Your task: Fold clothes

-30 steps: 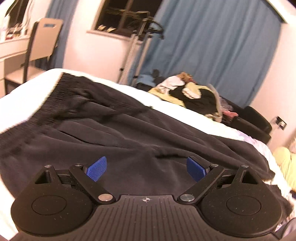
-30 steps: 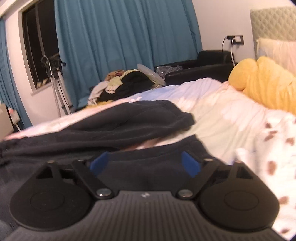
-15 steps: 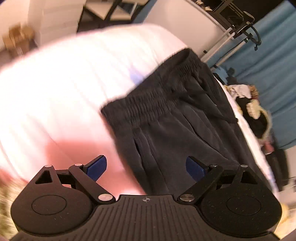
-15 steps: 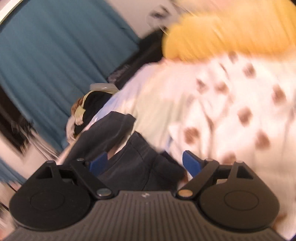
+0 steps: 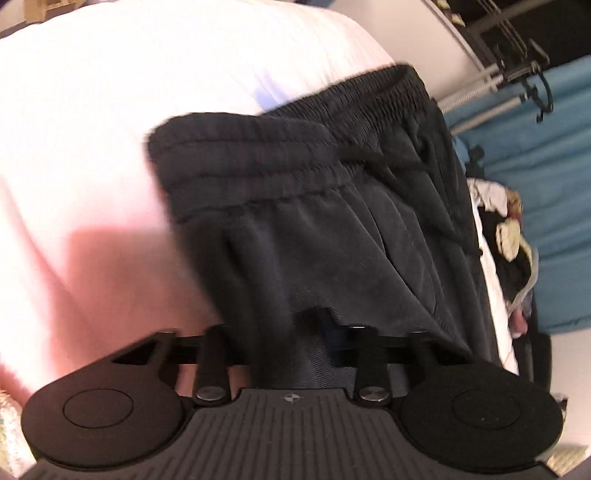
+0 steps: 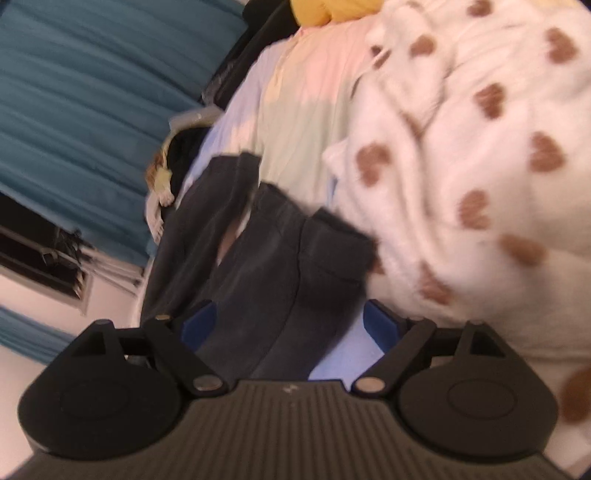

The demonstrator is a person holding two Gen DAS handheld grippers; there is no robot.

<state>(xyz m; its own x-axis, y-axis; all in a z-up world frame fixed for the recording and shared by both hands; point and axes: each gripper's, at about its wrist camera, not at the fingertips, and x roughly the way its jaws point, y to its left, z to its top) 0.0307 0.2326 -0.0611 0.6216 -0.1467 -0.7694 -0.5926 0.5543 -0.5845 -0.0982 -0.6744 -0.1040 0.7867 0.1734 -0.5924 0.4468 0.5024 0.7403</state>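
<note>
Black pants (image 5: 332, 229) lie on the bed, elastic waistband toward the upper left in the left wrist view. My left gripper (image 5: 291, 332) has its jaws drawn close together on the near side edge of the pants, and cloth covers the pads. In the right wrist view the pant legs (image 6: 266, 266) run away from me, with one folded cuff (image 6: 332, 254) beside the blanket. My right gripper (image 6: 288, 325) is open, its blue pads (image 6: 199, 321) on either side of the near leg's cloth.
The white bedsheet (image 5: 110, 129) spreads left of the pants. A white blanket with brown hearts (image 6: 480, 147) lies right of the legs. A pile of clothes (image 5: 509, 236) sits at the bed's far edge before blue curtains (image 6: 92, 92). A yellow pillow (image 6: 332, 11) lies beyond.
My left gripper has dropped to the pants' side edge near the waistband and closed on the cloth. My right gripper has tilted and moved down over the pant leg, still open.
</note>
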